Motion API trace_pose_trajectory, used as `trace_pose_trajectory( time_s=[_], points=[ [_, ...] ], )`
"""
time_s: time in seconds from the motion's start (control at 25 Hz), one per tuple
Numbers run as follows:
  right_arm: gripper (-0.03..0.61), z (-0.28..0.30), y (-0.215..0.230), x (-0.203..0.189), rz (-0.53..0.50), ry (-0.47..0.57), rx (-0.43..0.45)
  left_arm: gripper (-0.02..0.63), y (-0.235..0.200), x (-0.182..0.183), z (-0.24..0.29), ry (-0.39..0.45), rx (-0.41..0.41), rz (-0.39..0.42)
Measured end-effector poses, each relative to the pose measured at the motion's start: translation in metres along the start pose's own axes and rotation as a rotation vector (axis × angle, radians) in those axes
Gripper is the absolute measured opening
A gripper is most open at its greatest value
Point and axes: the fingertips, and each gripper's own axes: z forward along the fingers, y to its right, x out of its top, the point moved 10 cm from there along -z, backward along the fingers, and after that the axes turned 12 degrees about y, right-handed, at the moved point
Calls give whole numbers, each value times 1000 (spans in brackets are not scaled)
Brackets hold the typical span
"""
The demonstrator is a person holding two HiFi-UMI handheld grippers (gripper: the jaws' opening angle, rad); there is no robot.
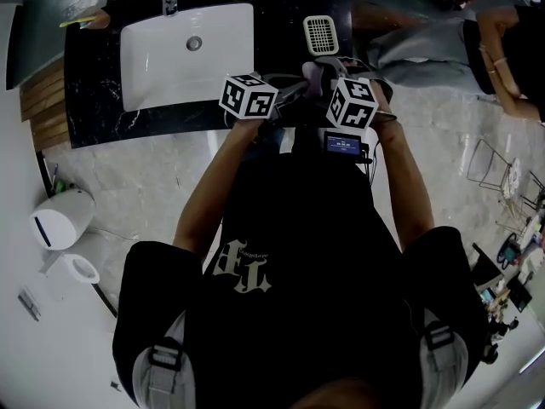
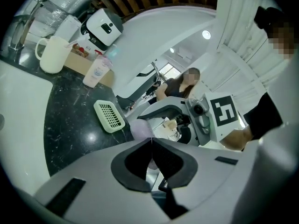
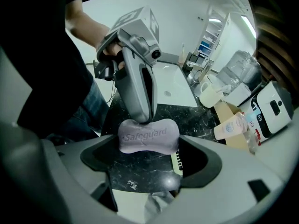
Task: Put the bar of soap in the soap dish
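Right gripper (image 3: 148, 143) jaws clamp the soap (image 3: 148, 135) by its ends, long axis across the jaws, logo face to camera. Left gripper (image 2: 152, 140) jaws are together, tips touching the soap's upper edge. Soap is over the counter (image 1: 281, 24) near its front edge. Dish (image 1: 321, 34) is behind it, beside the sink (image 1: 187, 66), with bare counter between.
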Motion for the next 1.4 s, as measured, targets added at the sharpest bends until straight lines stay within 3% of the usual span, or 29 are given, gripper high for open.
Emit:
trace_pose_trajectory(
  time_s=[0.76, 1.4],
  points=[
    [402, -17, 67, -51, -59, 18, 69, 11, -14, 36, 66, 35, 97, -24],
    [402, 17, 126, -73, -27, -25, 139, 11, -70, 59, 95, 11, 153, -94]
  ],
)
